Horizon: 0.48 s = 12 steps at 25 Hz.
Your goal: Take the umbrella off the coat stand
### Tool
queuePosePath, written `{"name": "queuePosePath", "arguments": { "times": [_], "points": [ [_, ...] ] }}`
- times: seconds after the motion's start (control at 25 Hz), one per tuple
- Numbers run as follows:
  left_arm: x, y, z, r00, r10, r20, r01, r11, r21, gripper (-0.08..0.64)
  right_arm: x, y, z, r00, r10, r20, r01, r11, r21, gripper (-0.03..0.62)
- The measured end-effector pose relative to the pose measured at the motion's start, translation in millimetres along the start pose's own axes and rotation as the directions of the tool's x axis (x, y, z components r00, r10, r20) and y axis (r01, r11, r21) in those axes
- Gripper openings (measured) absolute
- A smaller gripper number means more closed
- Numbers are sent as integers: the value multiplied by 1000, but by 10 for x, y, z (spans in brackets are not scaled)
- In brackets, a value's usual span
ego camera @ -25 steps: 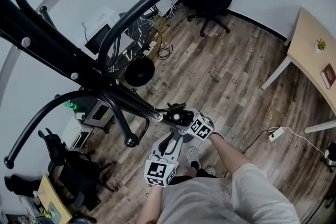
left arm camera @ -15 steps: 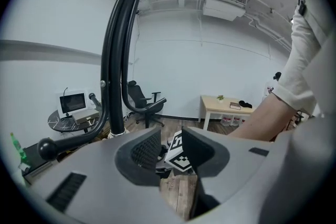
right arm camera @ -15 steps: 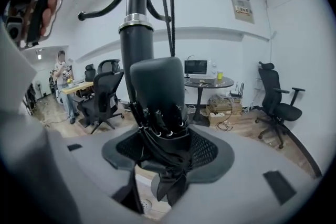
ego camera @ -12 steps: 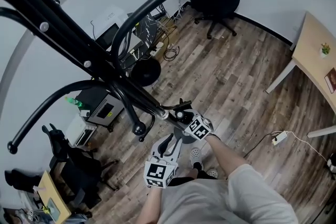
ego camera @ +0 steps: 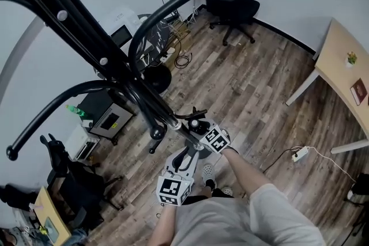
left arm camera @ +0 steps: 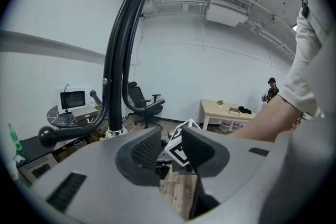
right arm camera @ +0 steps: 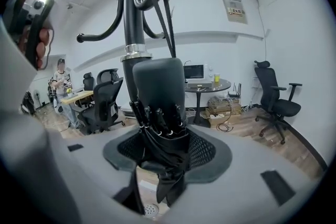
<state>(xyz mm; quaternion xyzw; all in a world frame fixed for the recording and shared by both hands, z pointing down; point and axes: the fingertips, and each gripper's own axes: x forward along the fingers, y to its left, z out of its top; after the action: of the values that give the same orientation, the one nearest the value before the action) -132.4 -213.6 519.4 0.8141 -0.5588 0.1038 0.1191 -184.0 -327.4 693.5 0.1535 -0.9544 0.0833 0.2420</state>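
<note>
No legible text, brand, number or sign is present.

- Left marker cube [ego camera: 173, 189] and right marker cube [ego camera: 214, 139]: black-and-white square code patterns only, with no characters.
- Wall notice [right arm camera: 237, 9]: a printed sheet, with print too small to read.
- Book [ego camera: 358, 91] on the tabletop [ego camera: 334, 49]: the cover markings cannot be made out.

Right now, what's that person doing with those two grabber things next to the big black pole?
A person holds a gripper in each hand beside a black coat stand. The right gripper has a folded black umbrella between its fingers, which are closing on it. The umbrella's strap runs up to the stand. The left gripper waits nearby, open and empty.
</note>
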Motion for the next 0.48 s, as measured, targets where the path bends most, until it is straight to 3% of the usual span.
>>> {"name": "queuePosePath", "arguments": {
  "times": [0.48],
  "points": [
    [-80,42,44,1000,14,27,-14,1000,-8,130,-229,33,107,999,-27,35,25,999,37,225]
  ]
}}
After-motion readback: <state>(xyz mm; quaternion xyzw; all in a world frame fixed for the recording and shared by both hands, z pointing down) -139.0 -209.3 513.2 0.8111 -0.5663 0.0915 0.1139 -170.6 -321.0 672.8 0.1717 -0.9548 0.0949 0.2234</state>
